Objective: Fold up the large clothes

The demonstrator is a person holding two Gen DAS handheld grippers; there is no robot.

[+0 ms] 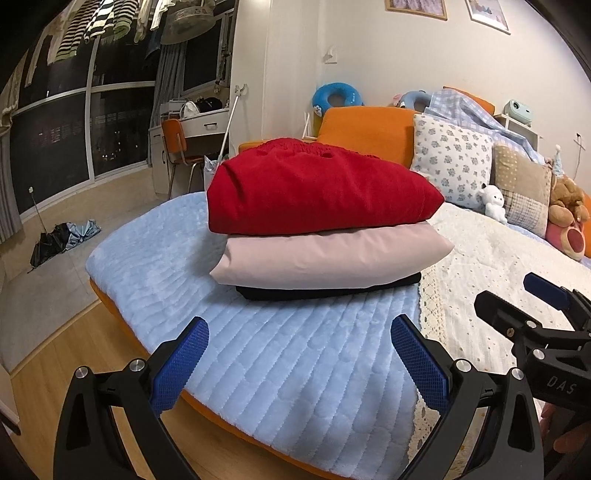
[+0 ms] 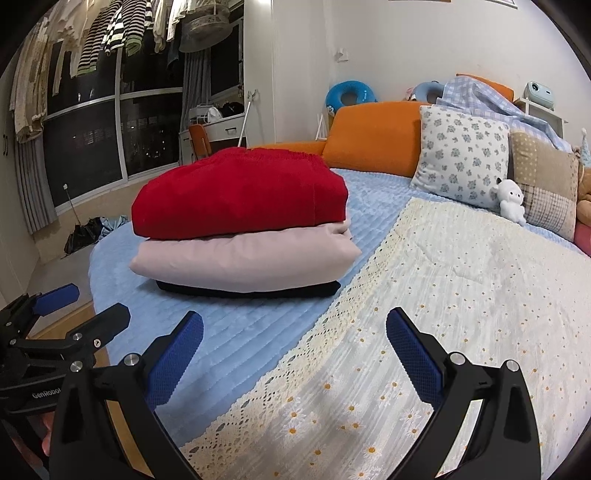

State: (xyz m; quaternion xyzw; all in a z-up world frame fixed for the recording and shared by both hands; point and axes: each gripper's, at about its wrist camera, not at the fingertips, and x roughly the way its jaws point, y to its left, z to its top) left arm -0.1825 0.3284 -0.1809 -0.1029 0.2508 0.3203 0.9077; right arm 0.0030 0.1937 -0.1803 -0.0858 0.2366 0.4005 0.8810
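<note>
You're in a home bedroom: a bed (image 1: 258, 369) with pillows (image 1: 448, 160), soft toys (image 1: 493, 203), a desk (image 1: 199, 123) and hanging laundry (image 2: 110, 33).

Both wrist cameras low at bed (image 1: 258, 354) edge, side by side, facing headboard; share folded stack (image 1: 325, 221).

top garment (image 1: 317, 192): red
middle garment (image 1: 332, 258): pale pink
bottom garment (image 1: 325, 291): black
quilted blanket (image 1: 295, 354): light blue
lace-edged coverlet (image 2: 461, 295): cream, small daisies
headboard (image 2: 373, 136): orange
cushion (image 2: 461, 155): white, blue-grey flowers
left hand-held gripper (image 1: 299, 360) pads: blue, black frame
</note>
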